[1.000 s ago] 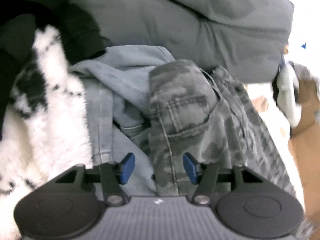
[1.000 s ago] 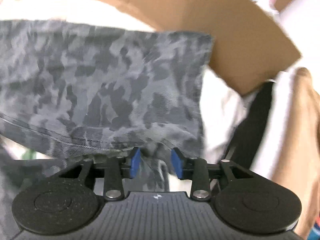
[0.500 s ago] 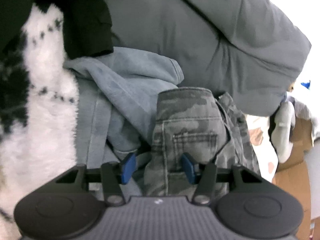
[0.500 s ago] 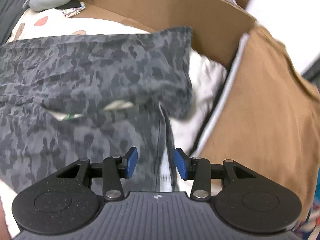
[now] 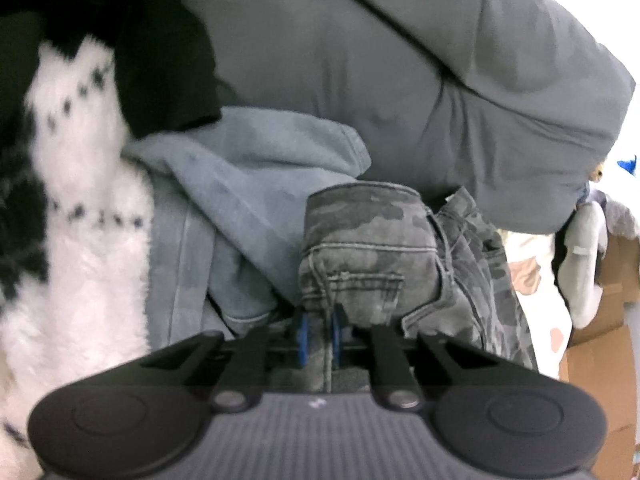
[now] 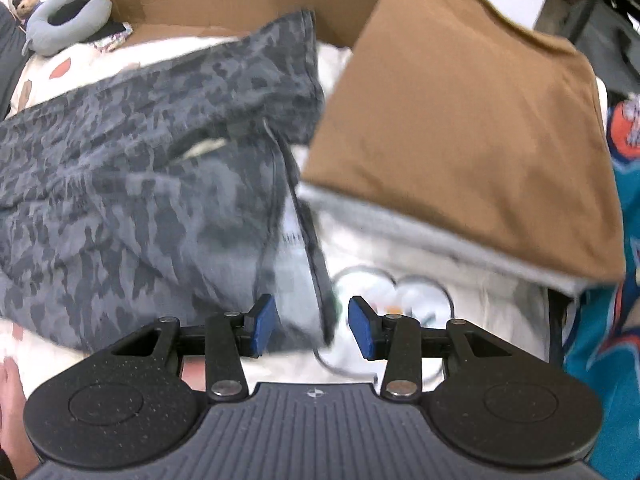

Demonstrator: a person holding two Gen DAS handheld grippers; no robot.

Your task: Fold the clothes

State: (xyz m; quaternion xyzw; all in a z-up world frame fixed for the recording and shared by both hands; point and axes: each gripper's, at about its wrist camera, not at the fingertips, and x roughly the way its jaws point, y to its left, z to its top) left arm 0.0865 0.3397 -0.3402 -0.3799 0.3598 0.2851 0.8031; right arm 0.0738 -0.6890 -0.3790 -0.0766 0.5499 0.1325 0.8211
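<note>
Between its blue pads, the left gripper is closing on camouflage trousers; the right gripper stands spread over their hem.

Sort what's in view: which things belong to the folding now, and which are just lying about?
In play:
- grey camouflage-print trousers
- left gripper, closing on their waistband
- right gripper, open

Lying about:
- light blue denim garment
- folded brown shirt
- grey neck pillow

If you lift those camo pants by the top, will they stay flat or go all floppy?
Probably floppy: the camo pants already bunch and crease where the left hand-held gripper is closing on their waistband. They look like thick stitched denim, so likely fairly heavy, with the legs sagging down. The rough weave shouldn't slip easily from the blue pads.
</note>
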